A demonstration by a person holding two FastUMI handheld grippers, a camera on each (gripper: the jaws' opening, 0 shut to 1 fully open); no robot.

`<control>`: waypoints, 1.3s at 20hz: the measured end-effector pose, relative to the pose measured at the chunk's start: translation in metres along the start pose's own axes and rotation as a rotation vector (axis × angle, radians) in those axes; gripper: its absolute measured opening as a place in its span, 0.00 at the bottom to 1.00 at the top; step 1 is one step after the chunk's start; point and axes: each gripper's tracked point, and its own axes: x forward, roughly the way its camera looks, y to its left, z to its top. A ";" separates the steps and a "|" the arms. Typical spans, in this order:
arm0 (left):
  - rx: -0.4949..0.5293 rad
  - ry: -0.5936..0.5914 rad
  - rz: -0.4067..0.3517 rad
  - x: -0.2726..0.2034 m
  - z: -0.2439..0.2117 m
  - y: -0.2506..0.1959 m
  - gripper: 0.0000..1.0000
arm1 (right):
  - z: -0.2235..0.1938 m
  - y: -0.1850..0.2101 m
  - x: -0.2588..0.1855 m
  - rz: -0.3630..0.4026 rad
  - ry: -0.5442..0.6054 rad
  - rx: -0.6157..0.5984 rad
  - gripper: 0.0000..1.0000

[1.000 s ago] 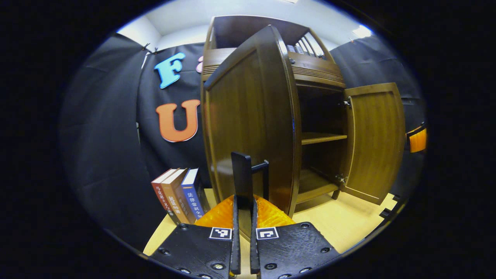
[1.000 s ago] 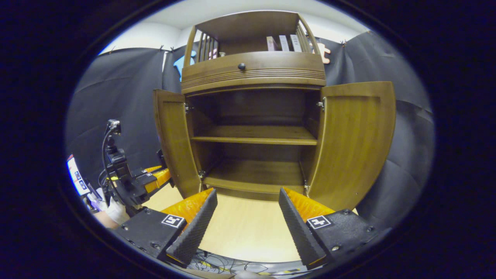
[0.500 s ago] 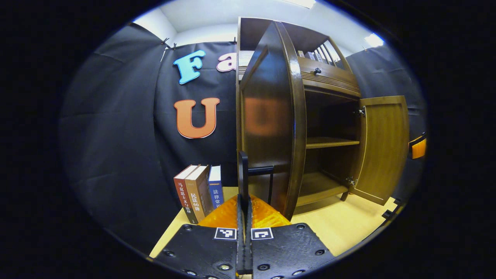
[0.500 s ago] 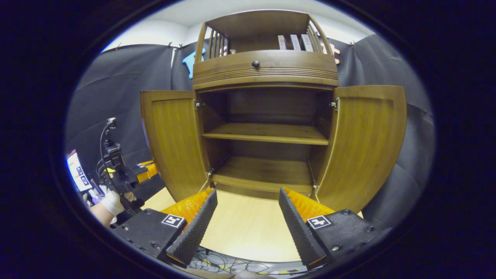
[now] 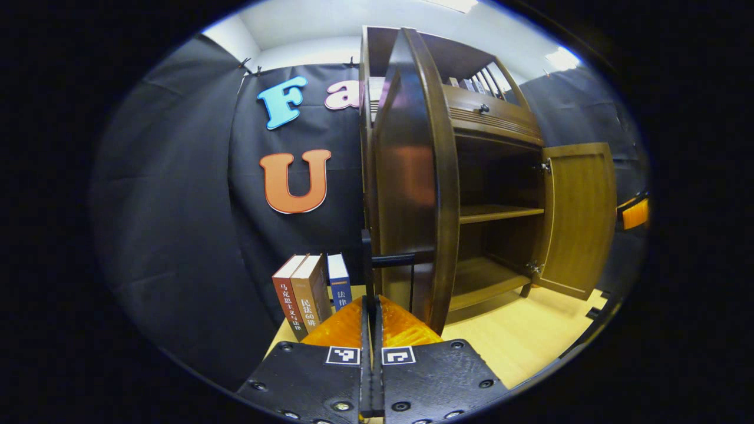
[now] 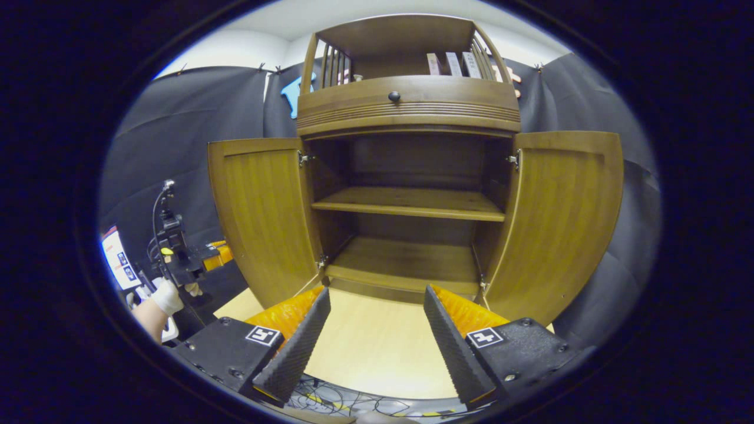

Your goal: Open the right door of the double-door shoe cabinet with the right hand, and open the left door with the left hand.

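Black-curtained booth, pale wooden surface [image 6: 365, 347], and the shoe cabinet [image 6: 408, 106] sits at its back edge against the curtain. Over the last second our left gripper [image 5: 371, 330], clenched on the left door's handle [image 5: 389, 259], swung the left door [image 6: 259, 212] from half open to fully wide, so with the right door [image 6: 565, 218] already out we'd call the job basically done. Both doors stand upright, long axis vertical, splayed outward toward us, and our right gripper [image 6: 377, 330] hangs released over the surface's front edge.
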 end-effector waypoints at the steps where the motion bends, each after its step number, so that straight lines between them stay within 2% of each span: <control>1: -0.007 -0.005 -0.013 -0.001 0.001 0.004 0.00 | 0.001 0.001 0.000 0.003 0.002 0.001 1.00; 11: 0.018 0.029 -0.181 0.001 -0.001 0.018 0.00 | 0.012 -0.010 -0.001 -0.008 -0.018 -0.006 1.00; 13: 0.018 0.048 -0.178 0.001 -0.004 0.020 0.03 | 0.012 -0.016 -0.001 -0.011 -0.029 0.002 1.00; 14: 0.021 0.062 -0.171 -0.001 -0.006 0.022 0.12 | 0.012 -0.019 -0.002 -0.011 -0.034 0.010 1.00; 15: 0.031 0.083 -0.150 -0.006 -0.010 0.026 0.04 | 0.011 -0.022 -0.002 -0.012 -0.038 0.015 1.00; 21: 0.106 0.158 -0.009 -0.040 -0.027 0.051 1.00 | 0.007 -0.052 -0.003 -0.003 -0.031 0.025 1.00; 22: 0.121 0.177 0.027 -0.048 -0.031 0.053 0.97 | 0.004 -0.059 -0.005 0.001 -0.029 0.027 1.00; 24: 0.148 0.200 0.076 -0.065 -0.034 0.046 0.97 | 0.002 -0.070 -0.009 0.017 -0.022 0.027 1.00; 26: 0.125 0.225 0.116 -0.081 -0.041 0.030 0.97 | 0.001 -0.082 -0.013 0.033 -0.011 0.020 1.00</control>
